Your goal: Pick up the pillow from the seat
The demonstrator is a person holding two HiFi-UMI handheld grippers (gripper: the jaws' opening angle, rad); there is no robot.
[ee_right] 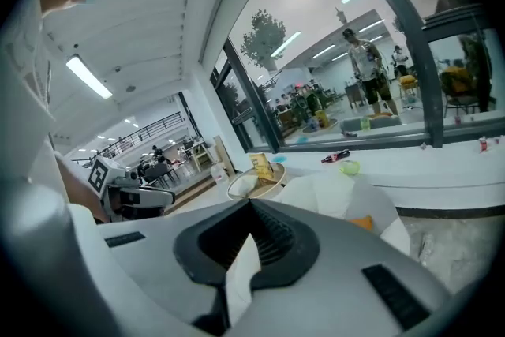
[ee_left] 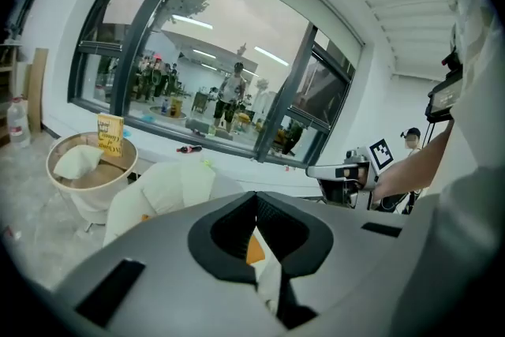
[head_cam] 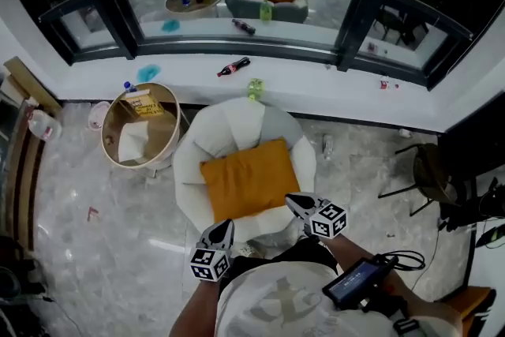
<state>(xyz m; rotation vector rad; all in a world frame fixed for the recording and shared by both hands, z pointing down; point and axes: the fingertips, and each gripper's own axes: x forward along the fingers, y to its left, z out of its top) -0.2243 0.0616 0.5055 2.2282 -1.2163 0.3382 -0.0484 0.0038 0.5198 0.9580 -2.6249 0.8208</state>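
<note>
An orange pillow (head_cam: 248, 179) lies flat on the seat of a round white armchair (head_cam: 237, 126). My left gripper (head_cam: 224, 228) hovers at the chair's near edge, just off the pillow's near-left corner, jaws shut and empty. My right gripper (head_cam: 295, 203) hangs beside the pillow's near-right corner, also shut with nothing in it. In the left gripper view a sliver of the pillow (ee_left: 254, 250) shows past the closed jaws, with the right gripper (ee_left: 347, 172) off to the side. In the right gripper view the pillow (ee_right: 361, 222) peeks over the chair (ee_right: 331, 193).
A round wooden tub (head_cam: 172, 140) holding a white cloth and a yellow book stands left of the chair. A dark bottle (head_cam: 233, 67) and a green object (head_cam: 255, 88) lie on the white window ledge behind. A dark stool (head_cam: 430, 166) stands at the right.
</note>
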